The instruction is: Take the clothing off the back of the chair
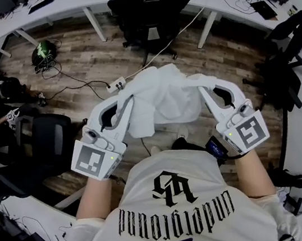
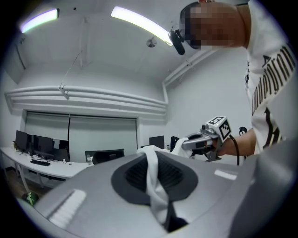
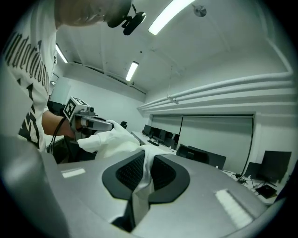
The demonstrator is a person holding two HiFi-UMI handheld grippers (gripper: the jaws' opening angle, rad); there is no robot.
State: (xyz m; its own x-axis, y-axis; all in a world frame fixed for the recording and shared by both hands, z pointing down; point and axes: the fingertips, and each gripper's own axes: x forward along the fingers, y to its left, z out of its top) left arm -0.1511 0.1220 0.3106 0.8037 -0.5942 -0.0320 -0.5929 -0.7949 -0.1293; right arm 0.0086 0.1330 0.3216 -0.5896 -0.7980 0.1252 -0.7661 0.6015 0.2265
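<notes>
- Left gripper [image 1: 126, 105] had its jaws pinched tight on a strip of the white clothing [image 1: 162, 101]; its own view showed fabric running down between the 2 dark pads.
- Right gripper [image 1: 203, 89] was likewise clamped narrow on a fold of the same garment, cloth squeezed between its pads.
- Clothing hung bunched between the 2 grippers, stretched from 1 set of jaw tips to the other, up in the air in front of the person.
- Each gripper view showed the other gripper opposite, with the cloth draped over its tips.
- Both grippers pointed roughly level, jaws angled inward toward each other, marker cubes nearest the person.
- Black office chair [image 1: 147, 10] stood well beyond the jaw tips, apart from the clothing, no contact.
- White desk [image 1: 65, 8] ran behind that chair, farther out from both grippers.
- Power strip [image 1: 116, 85] lay on the wood floor [image 1: 84, 59] below and just past the left gripper's tips, cables trailing off.
- Second black chair [image 1: 46, 139] sat on the outer side of the left gripper, near its body.
- Person's white T-shirt [image 1: 176, 209] with black print was behind both grippers, forearms reaching forward to the handles.
</notes>
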